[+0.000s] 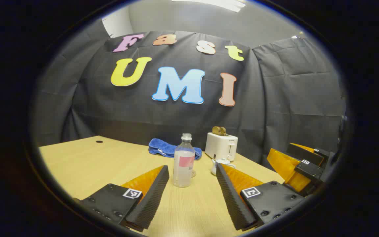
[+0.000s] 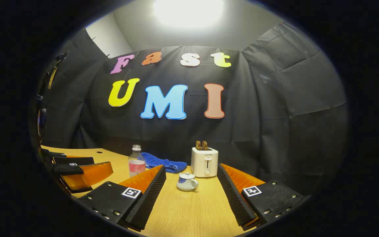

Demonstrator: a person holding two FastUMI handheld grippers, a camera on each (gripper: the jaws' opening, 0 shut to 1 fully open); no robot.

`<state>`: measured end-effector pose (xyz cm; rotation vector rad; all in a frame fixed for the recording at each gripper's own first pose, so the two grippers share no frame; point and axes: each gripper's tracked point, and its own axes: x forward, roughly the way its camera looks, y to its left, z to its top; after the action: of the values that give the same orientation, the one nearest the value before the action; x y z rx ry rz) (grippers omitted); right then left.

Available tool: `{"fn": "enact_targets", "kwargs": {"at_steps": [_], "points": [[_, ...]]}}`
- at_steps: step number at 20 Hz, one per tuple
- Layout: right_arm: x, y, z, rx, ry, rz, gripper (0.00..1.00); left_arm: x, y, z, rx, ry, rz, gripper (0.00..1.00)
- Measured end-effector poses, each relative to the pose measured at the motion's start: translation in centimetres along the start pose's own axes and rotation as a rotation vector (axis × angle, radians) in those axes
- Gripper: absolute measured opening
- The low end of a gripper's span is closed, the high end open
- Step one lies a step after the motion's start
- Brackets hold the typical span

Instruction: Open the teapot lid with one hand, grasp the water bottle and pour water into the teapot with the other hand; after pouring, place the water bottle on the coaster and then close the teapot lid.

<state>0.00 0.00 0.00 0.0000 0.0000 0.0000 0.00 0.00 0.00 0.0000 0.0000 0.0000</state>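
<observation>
Nothing of the task looks done yet. The teapot (image 2: 187, 182) stands on the table (image 2: 189, 210) with its lid on, just in front of the toaster (image 2: 204, 162). The bottle (image 1: 183, 161) stands upright, uncapped, to the teapot's left. The left gripper (image 1: 192, 192) and right gripper (image 2: 191, 193) both hover spread wide, holding nothing. A coaster cannot be made out.

black cloth wall (image 2: 275, 98) | wooden table (image 1: 87, 161) | ceiling light (image 2: 188, 10)

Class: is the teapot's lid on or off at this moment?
On. The lid sits on the teapot, knob up; neither gripper touches it.
</observation>
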Motion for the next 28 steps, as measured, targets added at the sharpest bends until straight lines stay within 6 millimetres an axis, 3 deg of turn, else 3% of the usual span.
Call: {"fn": "enact_targets", "kwargs": {"at_steps": [1, 2, 6, 16, 24, 28], "points": [[-0.1, 0.3, 0.0, -0.005, -0.001, 0.008, 0.92, 0.0, -0.1, 0.0, 0.001, 0.001, -0.003, 0.99], [0.0, 0.3, -0.1, -0.016, 0.001, 0.01, 0.97, 0.2, -0.3, -0.1, 0.003, 0.003, -0.009, 0.99], [0.1, 0.8, 0.1, -0.048, -0.003, 0.018, 0.96, 0.6, -0.8, -0.1, 0.02, 0.006, -0.033, 0.99], [0.7, 1.6, 2.7, -0.093, -0.045, 0.038, 0.97, 1.9, -1.7, -0.9, 0.048, 0.021, -0.088, 0.99], [5.1, 0.6, 2.7, -0.029, 0.058, 0.055, 0.97, 5.0, -1.2, -0.3, 0.088, 0.022, -0.098, 0.99], [8.0, 0.2, 3.8, -0.023, 0.063, 0.068, 0.97, 7.3, 0.5, 0.1, 0.118, 0.026, -0.064, 0.99]]}}
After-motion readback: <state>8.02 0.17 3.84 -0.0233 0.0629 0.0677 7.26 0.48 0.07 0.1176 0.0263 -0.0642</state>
